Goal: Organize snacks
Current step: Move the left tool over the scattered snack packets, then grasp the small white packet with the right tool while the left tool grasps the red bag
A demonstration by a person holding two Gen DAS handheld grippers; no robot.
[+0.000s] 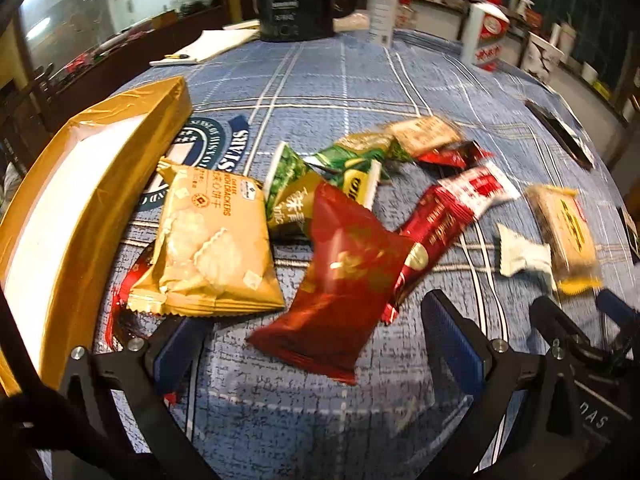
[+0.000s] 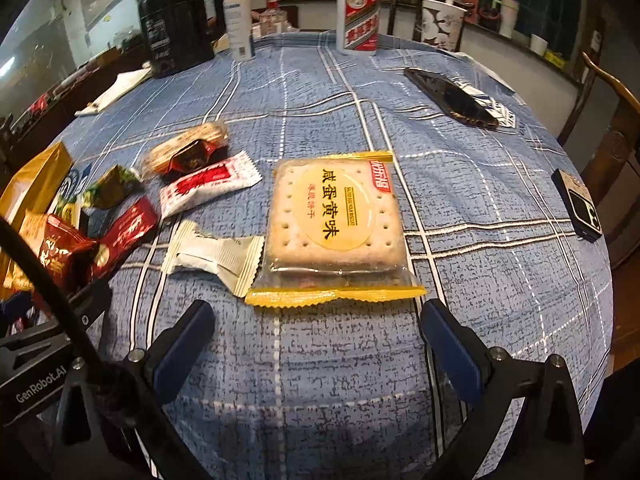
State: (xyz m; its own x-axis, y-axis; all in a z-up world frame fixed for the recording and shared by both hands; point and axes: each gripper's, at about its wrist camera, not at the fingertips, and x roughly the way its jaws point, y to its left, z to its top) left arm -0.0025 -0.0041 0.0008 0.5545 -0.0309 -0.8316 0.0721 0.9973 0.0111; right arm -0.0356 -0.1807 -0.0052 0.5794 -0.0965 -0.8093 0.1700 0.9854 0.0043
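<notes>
Several snack packets lie scattered on the blue checked tablecloth point(image 2: 460, 184). In the left wrist view a red packet point(image 1: 340, 280) lies just ahead of my open, empty left gripper point(image 1: 316, 344), with a tan cracker packet point(image 1: 212, 248) to its left and green packets point(image 1: 320, 176) behind. A gold box point(image 1: 72, 208) with a white inside stands at the left. In the right wrist view a yellow-edged biscuit packet point(image 2: 334, 224) lies just ahead of my open, empty right gripper point(image 2: 316, 340). A white packet point(image 2: 216, 256) lies to its left.
A black kettle point(image 2: 176, 20), a white spray bottle point(image 2: 238, 20) and a red-and-white liquor bottle point(image 2: 358, 16) stand at the far edge. A dark phone point(image 2: 452, 96) and a small dark device point(image 2: 580, 204) lie at the right. A wooden chair point(image 2: 616, 120) stands beyond the table.
</notes>
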